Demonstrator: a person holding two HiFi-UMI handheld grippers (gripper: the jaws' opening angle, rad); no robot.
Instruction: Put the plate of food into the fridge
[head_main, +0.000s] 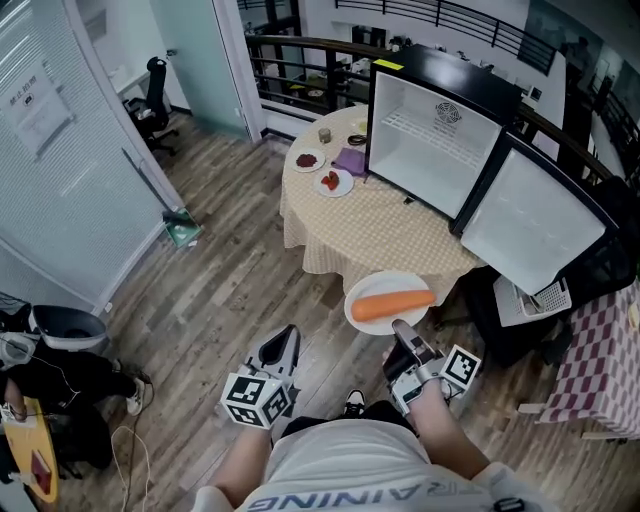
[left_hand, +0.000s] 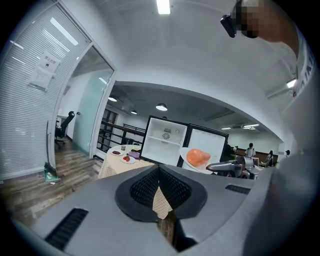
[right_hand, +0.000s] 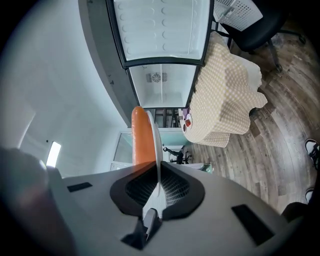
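The plate (head_main: 385, 279) is in the air at the near edge of the table (head_main: 390, 235), well short of the fridge (head_main: 420, 150). It carries a single carrot (head_main: 392, 304). The right tongs (head_main: 400, 329) are clamped on its near rim (in the right gripper view the rim runs edge-on between the pads). The left tongs (left_hand: 159, 170) are together with nothing between them, and they hang low beside the right ones.

So the pickup is done and the carry seems to be under way. The door (head_main: 545, 225) stands wide open, so nothing needs opening first. What is left, as I judge it, is to bring the plate across the table, slide it inside and let go. Closing the door may follow, though the task does not ask for it.

- **Task things:** one plate, one carrot, and one fridge with one door and one wire shelf (head_main: 430, 124) inside (otherwise bare white).
- **Tongs:** two, with one loaded.
- **On the table:**
  - one small dish (head_main: 308, 159) with dark food
  - a second small dish (head_main: 334, 182) with red bits
  - one cup (head_main: 324, 134)
  - one purple cloth (head_main: 352, 159)

All four sit at the left of the fridge, clear of its mouth.
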